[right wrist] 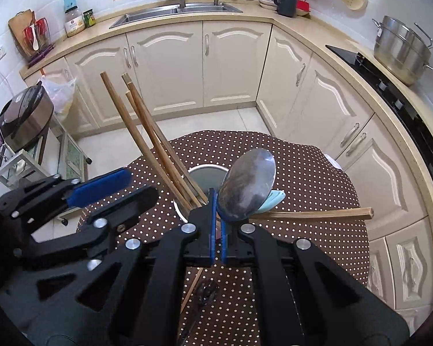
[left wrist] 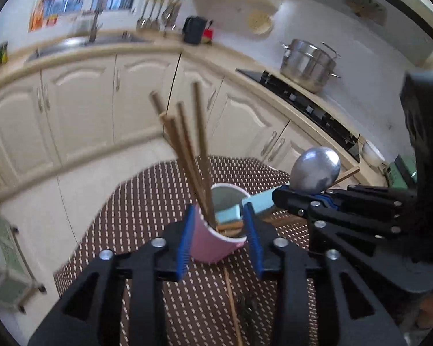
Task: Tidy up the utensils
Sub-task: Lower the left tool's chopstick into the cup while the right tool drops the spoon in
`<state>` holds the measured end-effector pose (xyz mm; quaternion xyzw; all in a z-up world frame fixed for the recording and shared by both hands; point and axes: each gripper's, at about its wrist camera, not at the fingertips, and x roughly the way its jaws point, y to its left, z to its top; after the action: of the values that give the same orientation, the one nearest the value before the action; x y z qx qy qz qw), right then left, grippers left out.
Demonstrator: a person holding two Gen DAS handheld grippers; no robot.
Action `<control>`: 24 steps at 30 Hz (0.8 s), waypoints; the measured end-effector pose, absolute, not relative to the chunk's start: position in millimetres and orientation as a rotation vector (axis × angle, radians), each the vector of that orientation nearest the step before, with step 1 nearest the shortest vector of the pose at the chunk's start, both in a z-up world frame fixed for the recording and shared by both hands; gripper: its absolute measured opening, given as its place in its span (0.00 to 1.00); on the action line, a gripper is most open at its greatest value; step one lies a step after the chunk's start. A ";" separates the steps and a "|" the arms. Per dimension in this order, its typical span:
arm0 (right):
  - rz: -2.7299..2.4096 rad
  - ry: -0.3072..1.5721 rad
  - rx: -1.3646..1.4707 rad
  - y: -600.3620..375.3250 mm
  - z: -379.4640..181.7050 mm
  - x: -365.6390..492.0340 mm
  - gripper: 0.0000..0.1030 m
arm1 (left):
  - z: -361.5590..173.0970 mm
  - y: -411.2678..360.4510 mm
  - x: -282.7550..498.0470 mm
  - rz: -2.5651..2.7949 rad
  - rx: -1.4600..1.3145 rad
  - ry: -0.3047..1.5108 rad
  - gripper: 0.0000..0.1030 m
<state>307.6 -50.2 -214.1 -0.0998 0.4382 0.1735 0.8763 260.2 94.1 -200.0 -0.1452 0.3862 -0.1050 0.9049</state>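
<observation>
The right gripper (right wrist: 218, 225) had its jaws closed on the spoon (right wrist: 246, 184), bowl pointing up, beside the pink cup (left wrist: 216, 238) of upright chopsticks (left wrist: 187, 147), which sat between the left gripper's (left wrist: 220, 242) open jaws mid-tabletop (left wrist: 147, 201).

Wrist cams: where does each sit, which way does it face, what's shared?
Left wrist: on the left claw, facing along the fingers at the pink cup it straddles; the right claw shows at right.
Right wrist: on the right claw, shut on the metal spoon above the cup; the left claw shows at left.
Shared: cup, chopsticks, spoon, polka-dot tablecloth, steel pot.
</observation>
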 end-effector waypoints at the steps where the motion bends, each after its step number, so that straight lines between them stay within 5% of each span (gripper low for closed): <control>1: 0.360 0.916 -0.214 -49.4 -215.3 307.4 0.03 | -200.2 99.5 256.8 -0.211 -0.326 0.797 0.40; 24: 0.310 0.944 -0.330 -25.1 -259.9 295.3 0.04 | -210.8 131.0 253.7 -0.071 -0.196 0.926 0.41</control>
<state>295.3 -25.1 -259.9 -0.1577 0.4505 0.1481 0.8662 253.7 131.0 -210.8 -0.0942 0.4459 -0.0341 0.8895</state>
